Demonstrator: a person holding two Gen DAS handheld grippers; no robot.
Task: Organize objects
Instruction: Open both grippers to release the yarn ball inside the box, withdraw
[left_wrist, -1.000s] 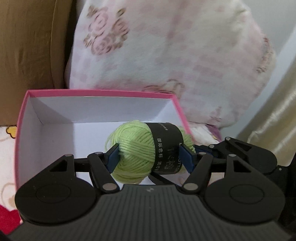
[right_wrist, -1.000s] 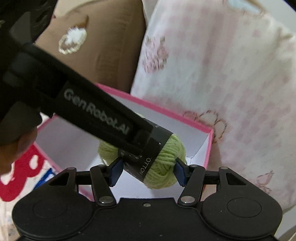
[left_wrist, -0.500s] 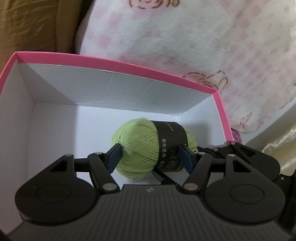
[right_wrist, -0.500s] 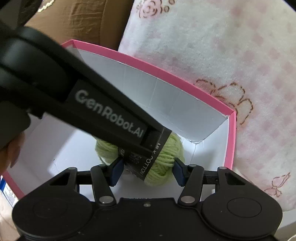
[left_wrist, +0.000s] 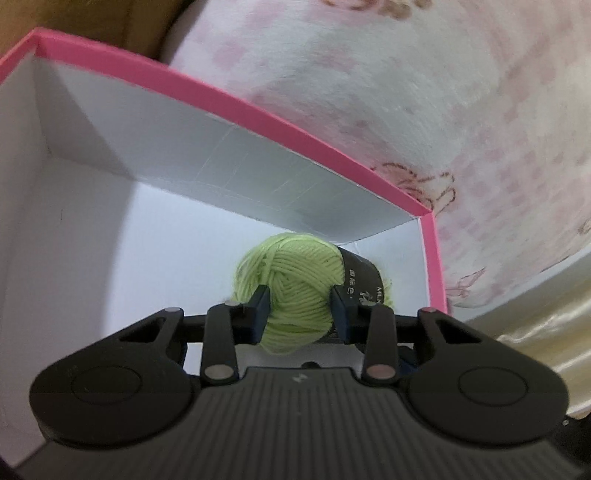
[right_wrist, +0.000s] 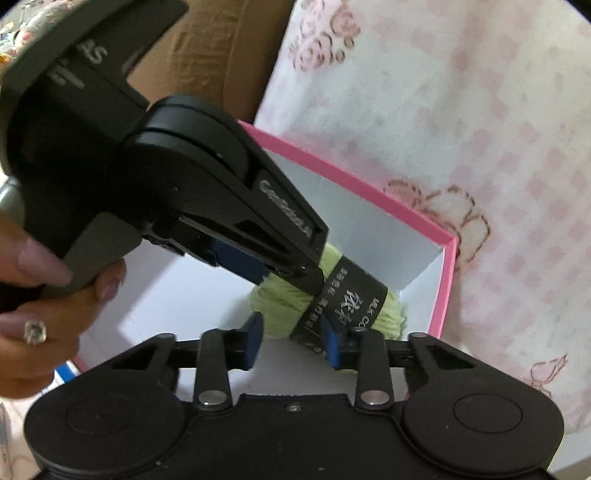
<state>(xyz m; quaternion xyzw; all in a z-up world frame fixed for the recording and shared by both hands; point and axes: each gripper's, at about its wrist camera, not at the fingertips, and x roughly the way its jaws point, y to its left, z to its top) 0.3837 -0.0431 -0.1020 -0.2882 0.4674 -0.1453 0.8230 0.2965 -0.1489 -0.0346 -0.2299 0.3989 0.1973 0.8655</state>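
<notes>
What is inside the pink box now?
Inside the pink box is a green yarn ball, gripped by the left gripper. The floor under the yarn is hidden.

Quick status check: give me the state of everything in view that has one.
green yarn ball: banded, gripped, low inside the box.
pink box: open, no lid on.
left gripper: shut on the yarn.
right gripper: around the yarn's banded end; contact unclear.
</notes>
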